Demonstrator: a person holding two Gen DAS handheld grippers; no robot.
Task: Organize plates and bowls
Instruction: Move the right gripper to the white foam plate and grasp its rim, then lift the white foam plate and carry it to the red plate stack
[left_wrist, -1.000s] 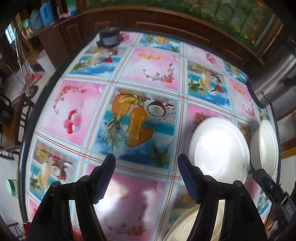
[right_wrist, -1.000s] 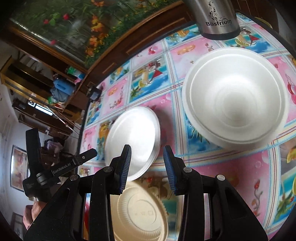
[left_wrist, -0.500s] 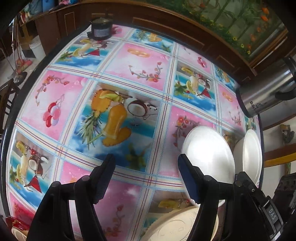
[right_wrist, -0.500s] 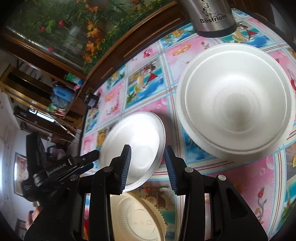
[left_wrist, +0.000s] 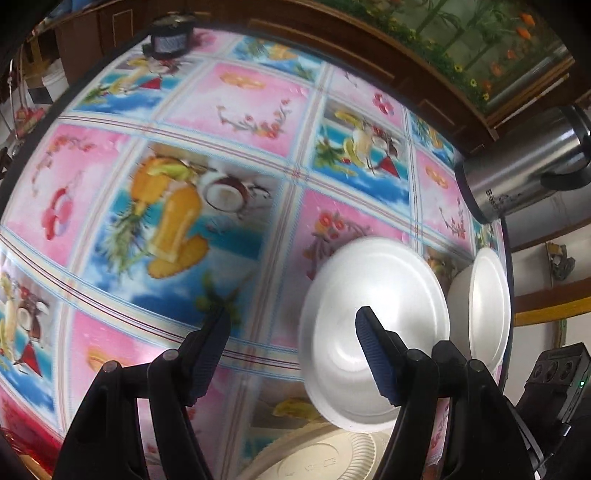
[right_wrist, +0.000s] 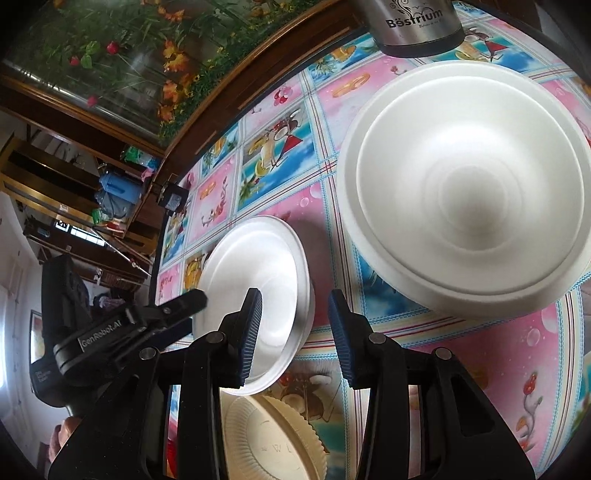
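A small white foam bowl (left_wrist: 373, 306) sits on the fruit-print tablecloth; it also shows in the right wrist view (right_wrist: 258, 288). A larger white foam bowl (right_wrist: 472, 184) stands to its right, seen edge-on in the left wrist view (left_wrist: 484, 299). A cream paper plate (right_wrist: 273, 439) lies at the near edge, also low in the left wrist view (left_wrist: 325, 458). My left gripper (left_wrist: 291, 350) is open, its right finger over the small bowl's near rim. My right gripper (right_wrist: 295, 332) is open and empty, just right of the small bowl. The left gripper appears in the right wrist view (right_wrist: 147, 321).
A steel Bestrium flask (right_wrist: 413, 22) stands at the table's far side beyond the large bowl, also in the left wrist view (left_wrist: 524, 177). A small dark jar (left_wrist: 170, 40) sits at the far left edge. A wooden cabinet (left_wrist: 332, 33) runs behind the table.
My left gripper has moved right and closer to the small bowl, so its right finger now overlaps the bowl. My right gripper has edged forward toward the bowls. Both stay open.
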